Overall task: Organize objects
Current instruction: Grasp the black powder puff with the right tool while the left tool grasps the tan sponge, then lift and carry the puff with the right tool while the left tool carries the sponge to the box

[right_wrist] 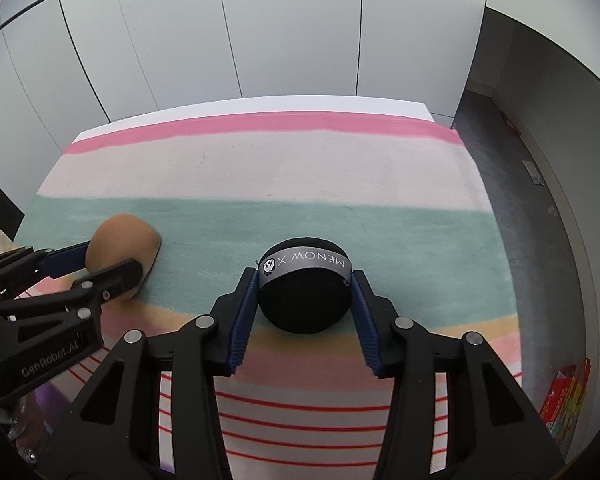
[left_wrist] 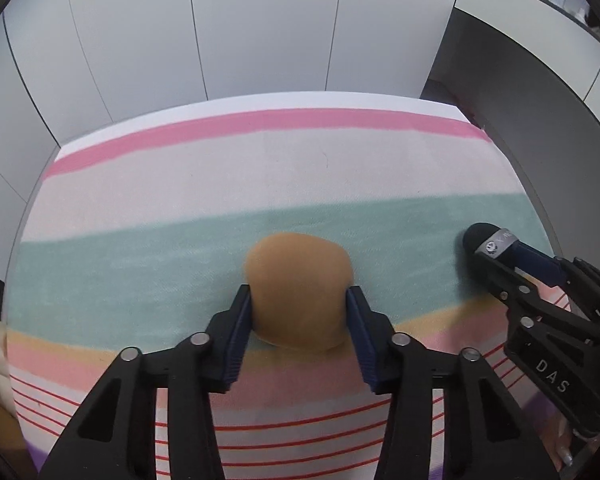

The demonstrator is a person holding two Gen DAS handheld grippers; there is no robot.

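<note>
Striped cloth (right_wrist: 260, 168); only right wrist shows black puff's (right_wrist: 304, 300) MENOW band.

You are working over a table draped in a striped cloth (left_wrist: 180, 184), its bands running pink, cream and teal at the far side, then orange, pink and thin red lines on white near you. Pale panelled walls (left_wrist: 260, 28) are rising just beyond the table's far edge, split by thin dark vertical seams. To the right, a grey carpeted floor (right_wrist: 540, 208) is stretching away beside a white partition (right_wrist: 560, 40). Colourful boxes (right_wrist: 568, 400) are lying on the floor at the near right. Soft, even light is filling the room.
</note>
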